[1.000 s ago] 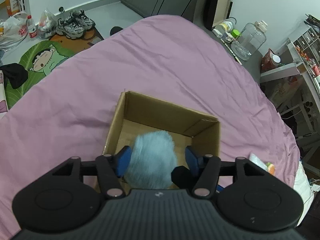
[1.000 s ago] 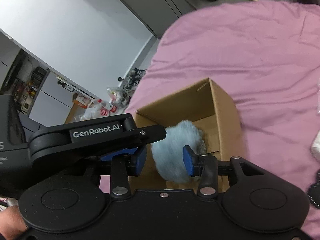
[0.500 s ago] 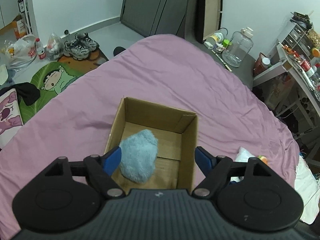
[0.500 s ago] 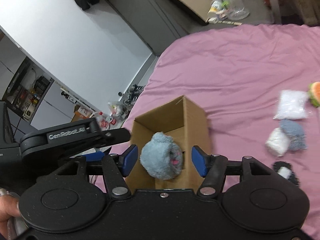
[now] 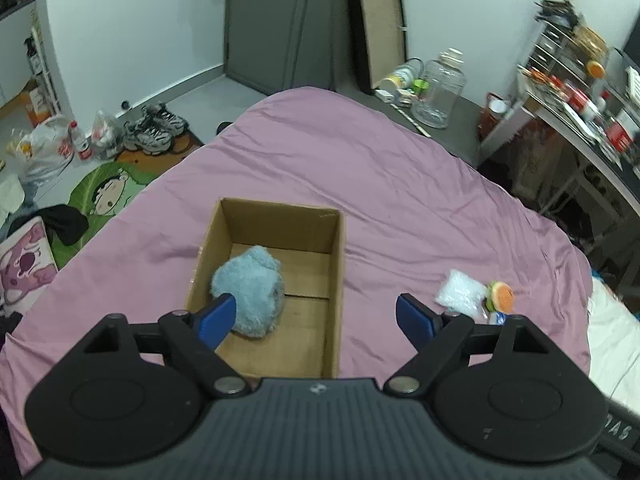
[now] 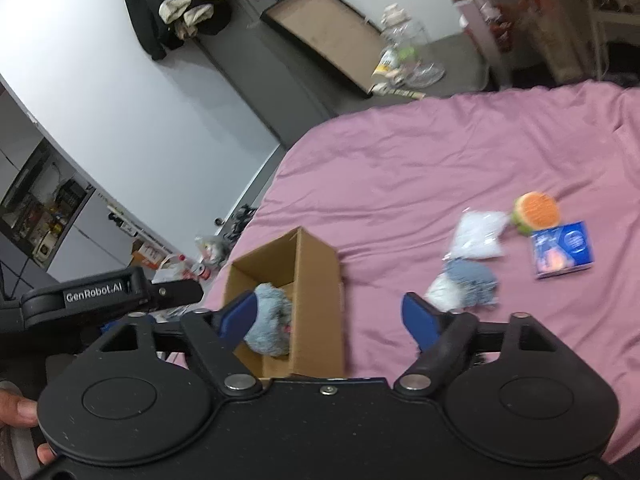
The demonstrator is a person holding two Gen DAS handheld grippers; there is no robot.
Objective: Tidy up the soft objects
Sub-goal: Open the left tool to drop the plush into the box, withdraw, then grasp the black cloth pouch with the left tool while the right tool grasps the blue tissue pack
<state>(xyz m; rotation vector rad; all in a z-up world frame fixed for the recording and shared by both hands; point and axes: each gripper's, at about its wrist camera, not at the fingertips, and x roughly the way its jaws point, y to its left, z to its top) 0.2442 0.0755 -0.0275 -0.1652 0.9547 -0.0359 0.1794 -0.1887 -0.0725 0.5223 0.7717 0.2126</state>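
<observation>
Your left gripper (image 5: 316, 316) and right gripper (image 6: 330, 318) both hang above the bed with fingers spread wide and nothing between them. The blue plush (image 5: 248, 296) lies inside the cardboard box (image 5: 338, 280), against its wall at 9 o'clock; in the right wrist view it shows as a grey-blue ball (image 6: 269, 318) low in the same box (image 6: 316, 276). By that evidence one soft item is stowed.

Several remain on the pink sheet (image 5: 400, 184), out at 3 o'clock from the box: a white pouch (image 6: 478, 234), a burger-shaped toy (image 6: 536, 212), a blue-grey knit piece (image 6: 470, 282) touching a small white bundle (image 6: 440, 292), and a blue carton (image 6: 562, 248), which looks rigid and may not belong to the job. You are, on this reading, early in the task.

One second ago the plush sat between the fingers of both grippers over the box; half a second ago it had dropped inside and the fingers had parted. Now both grippers have drawn back and up, and the loose items have come into view.
</observation>
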